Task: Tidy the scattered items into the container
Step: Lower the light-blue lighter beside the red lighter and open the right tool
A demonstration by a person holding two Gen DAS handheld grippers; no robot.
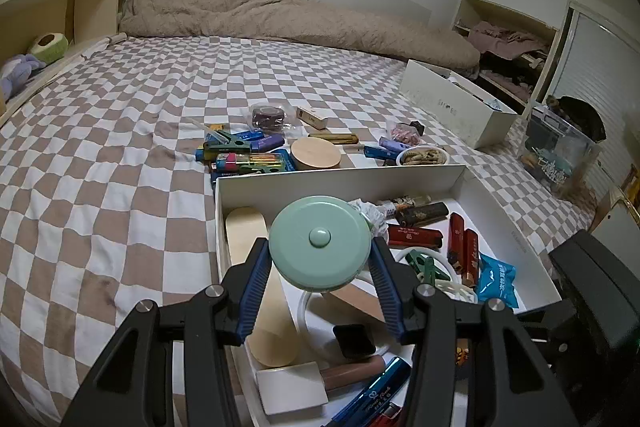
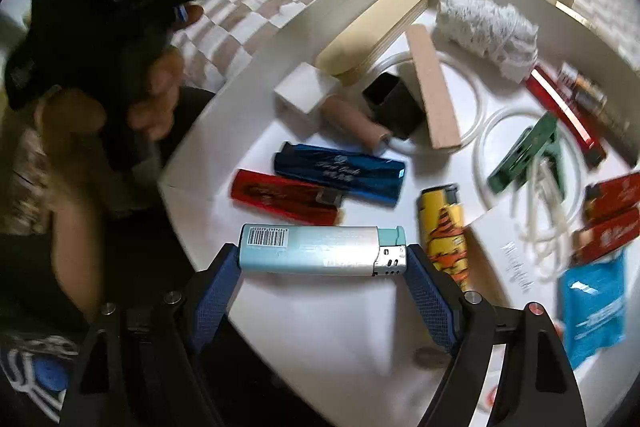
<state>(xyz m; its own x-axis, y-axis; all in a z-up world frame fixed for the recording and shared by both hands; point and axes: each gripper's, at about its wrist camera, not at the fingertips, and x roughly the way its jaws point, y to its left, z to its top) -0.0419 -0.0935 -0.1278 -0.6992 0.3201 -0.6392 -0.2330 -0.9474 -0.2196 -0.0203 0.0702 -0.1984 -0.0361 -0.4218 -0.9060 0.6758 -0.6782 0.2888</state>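
Observation:
My left gripper (image 1: 320,243) is shut on a round mint-green case (image 1: 320,241), held over the white container box (image 1: 344,174) on the checkered bed. My right gripper (image 2: 322,257) is shut on a pale blue lighter (image 2: 320,254), gripped end to end above the near corner of the box (image 2: 320,311). Inside the box lie a blue lighter (image 2: 340,178), a red lighter (image 2: 286,199), a yellow lighter (image 2: 442,227), a green clip (image 2: 528,151), wooden pieces and a white cloth roll (image 2: 486,27). Scattered items remain beyond the box: a round wooden lid (image 1: 316,154), pens and clips (image 1: 244,155), a small bowl (image 1: 422,155).
A second white box (image 1: 456,105) and a clear plastic bin (image 1: 558,143) stand at the bed's right side. A rumpled beige duvet (image 1: 280,15) lies along the far edge. A person's hand (image 2: 160,95) holds the left gripper's handle above the box's left edge.

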